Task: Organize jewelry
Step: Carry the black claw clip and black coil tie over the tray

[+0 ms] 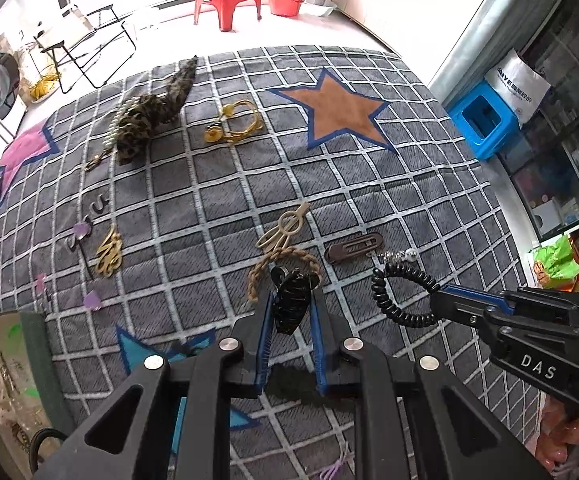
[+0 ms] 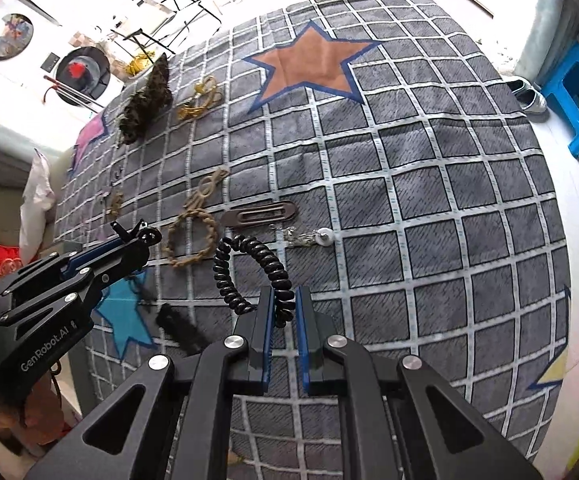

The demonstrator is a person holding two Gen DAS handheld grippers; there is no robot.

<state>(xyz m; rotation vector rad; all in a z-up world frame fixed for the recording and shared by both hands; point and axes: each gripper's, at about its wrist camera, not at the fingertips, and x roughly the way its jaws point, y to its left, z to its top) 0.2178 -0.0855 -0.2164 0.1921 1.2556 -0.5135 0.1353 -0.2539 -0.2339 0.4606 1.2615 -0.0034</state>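
Black claw clip (image 1: 291,303) between left jaws

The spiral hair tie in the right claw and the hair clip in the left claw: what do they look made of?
The spiral hair tie looks like glossy black plastic: a coiled cord like a phone cable, with shiny highlights on each turn. The hair clip looks like hard, glossy black plastic, ribbed and rigid; a metal spring may sit at its hinge, but that is unclear.

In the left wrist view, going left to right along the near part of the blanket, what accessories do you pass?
Gold cutout hair clip → black claw clip held in the left gripper → black spiral hair tie held by the right gripper.
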